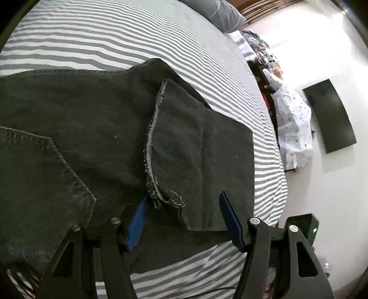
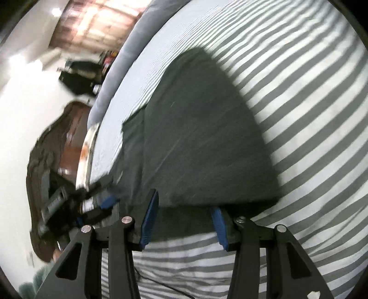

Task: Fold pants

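Observation:
Black pants (image 1: pixel 80 119) lie spread on the grey-and-white striped bed (image 1: pixel 115 34). One leg is folded over them, its frayed hem (image 1: pixel 151 142) on top. My left gripper (image 1: pixel 184 197) stands open low over the near edge, and the hem's corner lies loose between its blue pads (image 1: pixel 230 220). The right wrist view is blurred. There the pants (image 2: pixel 195 138) form a dark folded slab, and my right gripper (image 2: pixel 184 200) is open with the near cloth edge between its fingers, not pressed. My left gripper's blue pad (image 2: pixel 108 200) shows at the left.
A grey pillow (image 1: pixel 218 11) lies at the bed's far end. Beside the bed are a pile of clothes (image 1: pixel 292 128), a dark screen on the white wall (image 1: pixel 329 115) and a black box with a green light (image 1: pixel 303 225). A thin cable (image 2: pixel 161 285) crosses the near sheet.

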{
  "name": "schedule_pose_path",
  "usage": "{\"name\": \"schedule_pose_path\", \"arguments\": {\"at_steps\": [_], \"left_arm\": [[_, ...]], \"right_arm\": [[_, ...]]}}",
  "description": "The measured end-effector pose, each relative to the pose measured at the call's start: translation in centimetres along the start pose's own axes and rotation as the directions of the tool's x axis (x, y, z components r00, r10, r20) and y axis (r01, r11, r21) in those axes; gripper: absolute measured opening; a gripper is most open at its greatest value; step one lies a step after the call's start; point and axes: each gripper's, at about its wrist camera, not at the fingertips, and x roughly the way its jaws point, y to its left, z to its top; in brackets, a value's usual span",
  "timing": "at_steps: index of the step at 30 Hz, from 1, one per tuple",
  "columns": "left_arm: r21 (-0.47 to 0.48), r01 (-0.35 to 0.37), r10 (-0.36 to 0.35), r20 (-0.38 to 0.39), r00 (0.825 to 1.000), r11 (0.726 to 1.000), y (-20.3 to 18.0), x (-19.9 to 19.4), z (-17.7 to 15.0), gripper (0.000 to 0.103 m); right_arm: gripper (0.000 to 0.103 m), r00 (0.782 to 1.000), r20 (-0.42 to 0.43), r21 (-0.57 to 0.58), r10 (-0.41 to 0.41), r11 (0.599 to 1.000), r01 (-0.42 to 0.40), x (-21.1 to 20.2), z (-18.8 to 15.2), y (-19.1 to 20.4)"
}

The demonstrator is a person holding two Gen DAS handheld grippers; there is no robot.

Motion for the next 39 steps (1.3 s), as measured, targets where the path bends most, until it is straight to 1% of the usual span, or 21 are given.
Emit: {"name": "schedule_pose_path", "arguments": {"at_steps": [2, 3, 4, 5, 6, 7, 8, 11, 15, 18, 22, 24, 26, 30, 32, 33, 35, 37, 38, 39], "left_arm": [[0.007, -0.011, 0.011, 0.012, 1.000, 1.000, 0.0, 0.0, -0.2, 0.058], [0.007, -0.023, 0.023, 0.013, 1.000, 1.000, -0.1, 0.1, -0.3, 0.048], [0.010, -0.029, 0.029, 0.008, 1.000, 1.000, 0.0, 0.2, -0.3, 0.032], [0.011, -0.035, 0.035, 0.008, 0.999, 0.999, 0.0, 0.3, -0.3, 0.017], [0.012, -0.052, 0.052, 0.006, 0.999, 0.999, 0.1, 0.4, -0.4, 0.012], [0.014, -0.070, 0.070, 0.010, 0.998, 0.997, 0.2, 0.4, -0.5, 0.006], [0.018, -0.069, 0.069, 0.016, 0.997, 0.997, 0.1, 0.3, -0.6, 0.005], [0.058, -0.081, 0.079, 0.046, 0.996, 0.995, -0.8, -0.4, -1.1, 0.004], [0.124, -0.092, 0.081, 0.087, 0.993, 0.988, -2.5, -2.0, -1.7, 0.004], [0.137, -0.087, 0.074, 0.095, 0.993, 0.987, -2.4, -3.7, -2.2, 0.004], [0.134, -0.130, 0.119, 0.088, 0.989, 0.982, -1.2, -4.1, -2.8, 0.004], [0.127, -0.170, 0.162, 0.074, 0.984, 0.977, -0.1, -3.5, -3.1, 0.004], [0.149, -0.226, 0.219, 0.062, 0.974, 0.963, 0.7, -2.5, -3.5, 0.004], [0.230, -0.297, 0.287, 0.077, 0.955, 0.927, 0.1, -1.6, -4.0, 0.005], [0.284, -0.349, 0.336, 0.096, 0.937, 0.893, -0.7, -1.1, -4.4, 0.005], [0.297, -0.365, 0.350, 0.105, 0.931, 0.882, -1.2, -1.0, -4.7, 0.005], [0.336, -0.408, 0.386, 0.131, 0.913, 0.849, -1.8, -0.8, -5.1, 0.006], [0.361, -0.434, 0.408, 0.150, 0.901, 0.826, -2.3, -0.6, -5.5, 0.007], [0.370, -0.452, 0.424, 0.158, 0.892, 0.812, -2.6, -0.6, -5.6, 0.008], [0.372, -0.456, 0.429, 0.159, 0.889, 0.808, -2.6, -0.7, -5.6, 0.008]], "right_arm": [[0.044, 0.999, 0.043, 0.037, -0.015, 0.999, 0.014, -1.0, 0.8, -1.1], [0.043, 0.998, 0.057, 0.061, -0.010, 0.998, 0.007, -1.2, 1.1, -1.7], [0.043, 0.998, 0.067, 0.091, 0.003, 0.996, -0.009, -1.5, 1.3, -2.4], [0.040, 0.997, 0.070, 0.124, 0.013, 0.992, -0.022, -1.5, 1.4, -2.9], [0.031, 0.997, 0.070, 0.142, 0.018, 0.989, -0.028, -1.4, 1.5, -3.2], [0.024, 0.997, 0.072, 0.144, 0.002, 0.989, -0.012, -1.4, 1.6, -3.3], [0.015, 0.998, 0.068, 0.137, -0.019, 0.991, 0.009, -1.3, 1.6, -3.3], [0.011, 0.998, 0.065, 0.125, -0.023, 0.992, 0.015, -1.4, 1.7, -3.2], [0.010, 0.997, 0.068, 0.061, -0.043, 0.997, 0.038, -1.8, 1.8, -1.5], [0.010, 0.997, 0.065, 0.028, -0.038, 0.999, 0.036, -2.3, 1.7, -0.8], [0.010, 0.999, 0.031, 0.002, -0.035, 0.999, 0.035, -1.5, 1.2, 0.0], [0.010, 0.999, 0.009, -0.016, -0.051, 0.999, 0.051, -0.7, 0.8, 0.4], [0.010, 0.996, -0.008, -0.041, -0.087, 0.995, 0.087, 0.2, 0.3, 0.8], [0.012, 0.989, -0.019, -0.067, -0.146, 0.987, 0.145, 1.0, -0.2, 1.1], [0.014, 0.984, -0.020, -0.081, -0.175, 0.982, 0.173, 1.2, -0.2, 1.3], [0.014, 0.983, -0.021, -0.084, -0.181, 0.980, 0.179, 1.3, -0.3, 1.4], [0.015, 0.981, -0.024, -0.082, -0.193, 0.978, 0.190, 1.5, -0.3, 1.6], [0.019, 0.980, -0.025, -0.079, -0.198, 0.977, 0.196, 1.3, -0.5, 1.6], [0.023, 0.979, -0.027, -0.082, -0.204, 0.976, 0.201, 1.2, -0.5, 1.7], [0.025, 0.978, -0.029, -0.085, -0.207, 0.975, 0.204, 1.1, -0.6, 1.8]]}}
